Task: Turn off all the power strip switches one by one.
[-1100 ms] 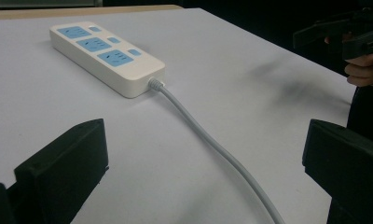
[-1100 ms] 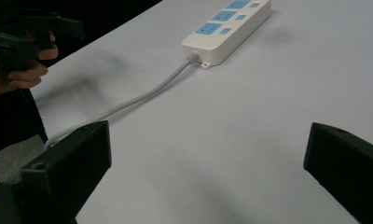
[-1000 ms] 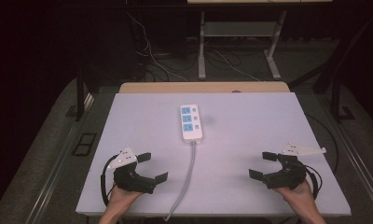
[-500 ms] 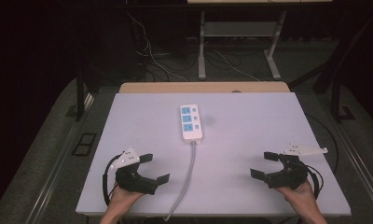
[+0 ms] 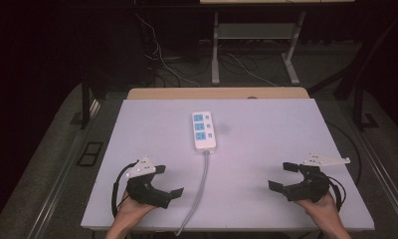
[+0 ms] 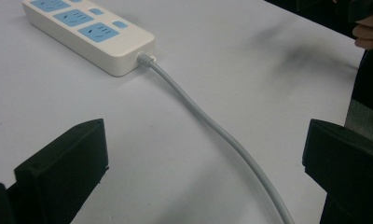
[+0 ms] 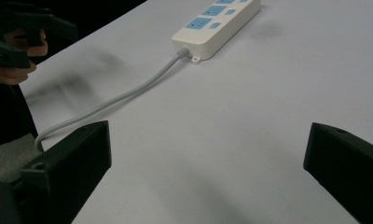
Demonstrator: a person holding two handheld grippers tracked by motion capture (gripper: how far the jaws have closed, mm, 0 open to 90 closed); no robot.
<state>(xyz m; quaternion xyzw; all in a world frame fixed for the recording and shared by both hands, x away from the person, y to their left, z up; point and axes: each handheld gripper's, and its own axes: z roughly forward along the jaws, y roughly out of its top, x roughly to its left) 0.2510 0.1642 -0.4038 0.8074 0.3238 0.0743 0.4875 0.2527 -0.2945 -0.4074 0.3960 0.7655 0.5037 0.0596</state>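
We see one power strip (image 5: 204,130) at the surface's (image 5: 266,129) centre; left gripper (image 5: 168,180) at 7 o'clock, right gripper (image 5: 282,175) at 5, both fingers wide, empty.

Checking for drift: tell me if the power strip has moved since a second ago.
No. The power strip sits at the same spot relative to the table's far edge.

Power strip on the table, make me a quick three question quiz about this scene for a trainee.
1. True or false: the left gripper is shut on the grey cable.
2. How many blue socket panels does the white power strip show in the high view?
A. one B. three C. five
3. Fill in: the cable leaves the strip at its ___ end, the one toward the person.

Key: 1 false, both it and the right gripper are open and hold nothing. 2 B. 3 near.
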